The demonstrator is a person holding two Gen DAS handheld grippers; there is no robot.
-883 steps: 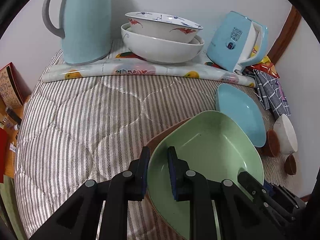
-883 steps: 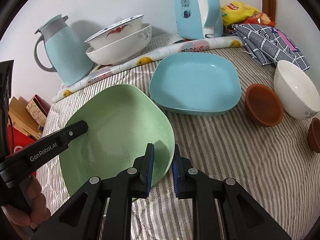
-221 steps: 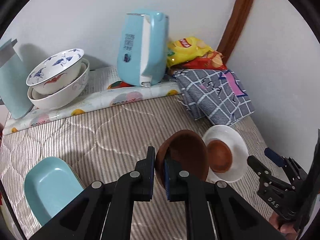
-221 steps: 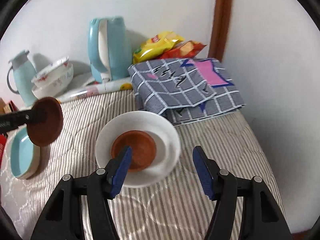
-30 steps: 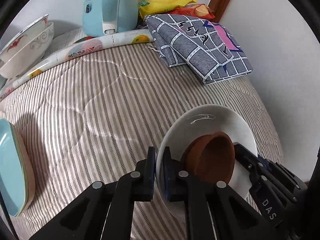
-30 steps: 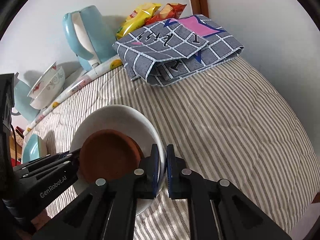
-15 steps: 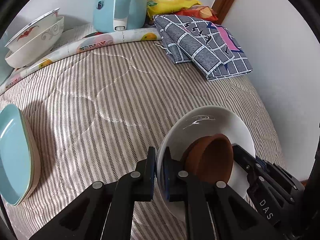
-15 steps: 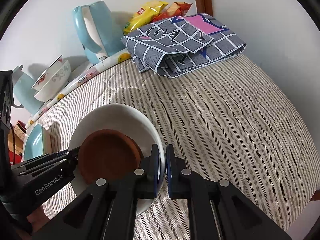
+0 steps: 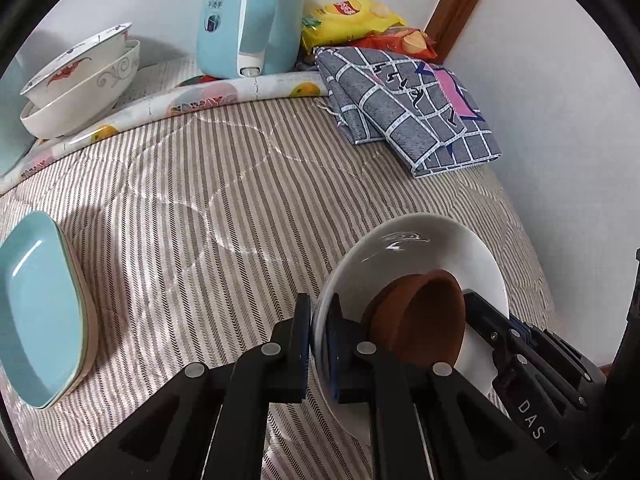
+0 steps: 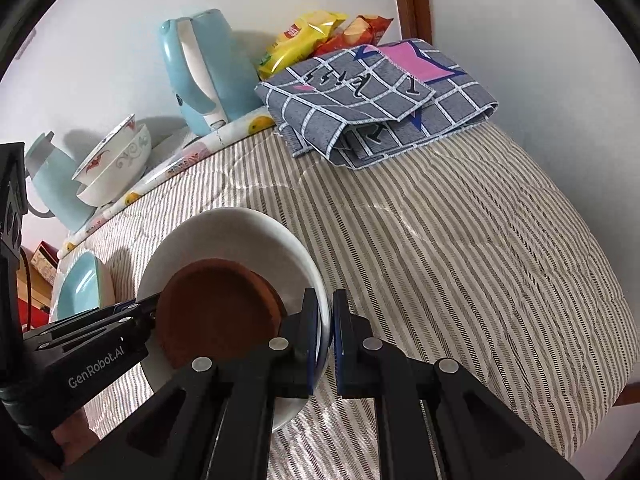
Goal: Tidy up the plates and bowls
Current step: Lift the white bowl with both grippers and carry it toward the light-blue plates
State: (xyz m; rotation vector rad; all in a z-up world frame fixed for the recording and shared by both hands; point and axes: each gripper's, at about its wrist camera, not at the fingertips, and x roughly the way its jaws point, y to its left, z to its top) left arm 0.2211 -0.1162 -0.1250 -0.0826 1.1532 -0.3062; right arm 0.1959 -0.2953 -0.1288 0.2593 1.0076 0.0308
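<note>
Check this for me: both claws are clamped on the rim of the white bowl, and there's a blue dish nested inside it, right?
Not quite. The dishes nested inside the white bowl are brown, not blue, as the right wrist view shows. The rest holds: the left claw and the right claw are both clamped on the bowl's rim.

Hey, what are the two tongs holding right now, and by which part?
Both grip the white bowl by its rim, on opposite sides: left tongs, right tongs. The brown bowls nested inside ride along, ungripped.

White bowl (image 9: 440, 248) holds nested brown bowls (image 9: 424, 320) — teal plate (image 9: 36, 304) stacked well apart on striped quilt.
</note>
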